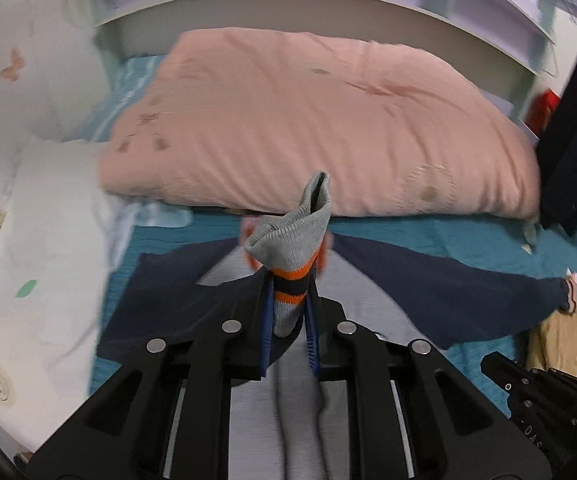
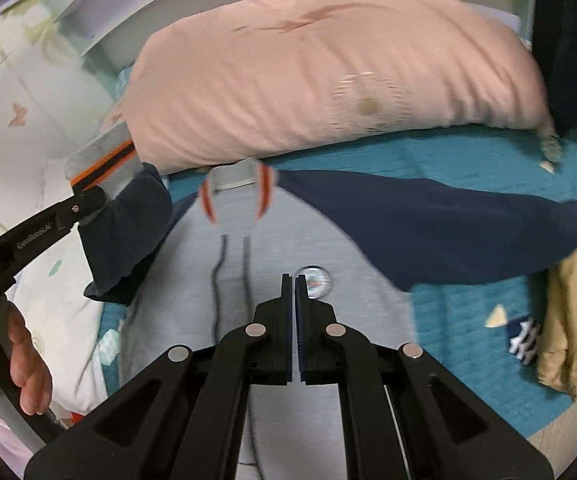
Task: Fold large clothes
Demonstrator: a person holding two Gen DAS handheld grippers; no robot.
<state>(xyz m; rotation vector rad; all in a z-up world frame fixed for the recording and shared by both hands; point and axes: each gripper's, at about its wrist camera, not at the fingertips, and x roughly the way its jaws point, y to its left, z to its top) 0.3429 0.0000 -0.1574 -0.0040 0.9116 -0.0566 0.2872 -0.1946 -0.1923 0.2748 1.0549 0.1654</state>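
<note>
A grey sweatshirt with navy sleeves lies face up on the teal bedspread, collar toward the pillow. My left gripper is shut on the left sleeve's grey cuff with orange and navy stripes, and holds it lifted off the bed. From the right wrist view that cuff and its sleeve hang at the left, beside the left gripper. The other navy sleeve lies stretched out to the right. My right gripper hovers over the chest near a round badge, shut with nothing in it.
A big pink pillow lies against the pale headboard. A white duvet is bunched at the left. A beige garment and a small striped item lie at the right. A person's hand grips the left handle.
</note>
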